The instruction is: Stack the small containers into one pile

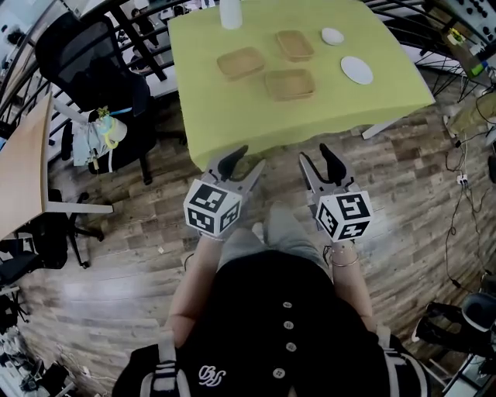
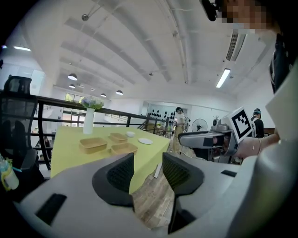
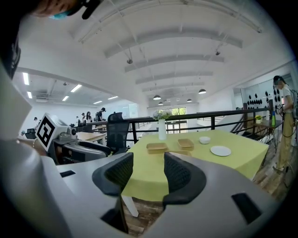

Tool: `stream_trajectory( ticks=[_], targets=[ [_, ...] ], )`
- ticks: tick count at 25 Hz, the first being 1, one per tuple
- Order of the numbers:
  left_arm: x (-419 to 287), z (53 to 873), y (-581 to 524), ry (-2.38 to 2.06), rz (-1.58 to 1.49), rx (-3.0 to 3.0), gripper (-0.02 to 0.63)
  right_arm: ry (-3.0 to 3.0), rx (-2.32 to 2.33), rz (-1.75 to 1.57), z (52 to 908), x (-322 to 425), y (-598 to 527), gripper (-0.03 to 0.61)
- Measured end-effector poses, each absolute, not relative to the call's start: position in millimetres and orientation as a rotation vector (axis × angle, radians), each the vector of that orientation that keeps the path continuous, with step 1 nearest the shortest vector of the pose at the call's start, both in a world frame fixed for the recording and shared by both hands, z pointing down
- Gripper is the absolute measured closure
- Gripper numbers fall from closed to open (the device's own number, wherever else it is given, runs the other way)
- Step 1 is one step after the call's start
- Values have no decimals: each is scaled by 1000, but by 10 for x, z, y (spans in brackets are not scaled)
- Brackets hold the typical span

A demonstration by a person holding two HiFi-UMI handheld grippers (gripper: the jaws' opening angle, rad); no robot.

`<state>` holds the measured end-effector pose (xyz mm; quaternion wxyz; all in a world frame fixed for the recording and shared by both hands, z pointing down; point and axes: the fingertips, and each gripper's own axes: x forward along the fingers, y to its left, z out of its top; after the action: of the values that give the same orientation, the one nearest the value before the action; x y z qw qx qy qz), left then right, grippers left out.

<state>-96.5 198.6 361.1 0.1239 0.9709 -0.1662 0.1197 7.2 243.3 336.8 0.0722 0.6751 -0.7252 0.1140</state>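
**Three tan containers lie apart, both grippers empty**

On the yellow-green table [image 1: 232, 116] sit three shallow, tan, rectangular trays with rounded corners, all open side up and none stacked. The left container [image 1: 241, 63] has its long axis running left to right, slightly skewed. The near container [image 1: 290, 84], just right of it, also lies left to right. The far container [image 1: 294, 45] sits behind that one, turned a little; its long axis is hard to tell. A white plate [image 1: 356, 70] and a small bowl [image 1: 332, 36] lie to the right, and a vase [image 1: 230, 14] stands at the far edge. The left gripper [image 1: 248, 159] and the right gripper [image 1: 316, 153] hang short of the table's near edge, jaws moderately apart with nothing between them.
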Motion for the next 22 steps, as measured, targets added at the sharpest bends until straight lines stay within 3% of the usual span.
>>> stream_trajectory(
  ticks=[12, 22],
  targets=[
    [-696, 3731, 1311, -504, 364, 2799, 426, -2166, 2021, 335, 3433, 463, 1775, 376],
    [-74, 3722, 597, -546, 306, 2792, 426, -2193, 1991, 366, 3551, 1144, 1018, 376]
  ],
)
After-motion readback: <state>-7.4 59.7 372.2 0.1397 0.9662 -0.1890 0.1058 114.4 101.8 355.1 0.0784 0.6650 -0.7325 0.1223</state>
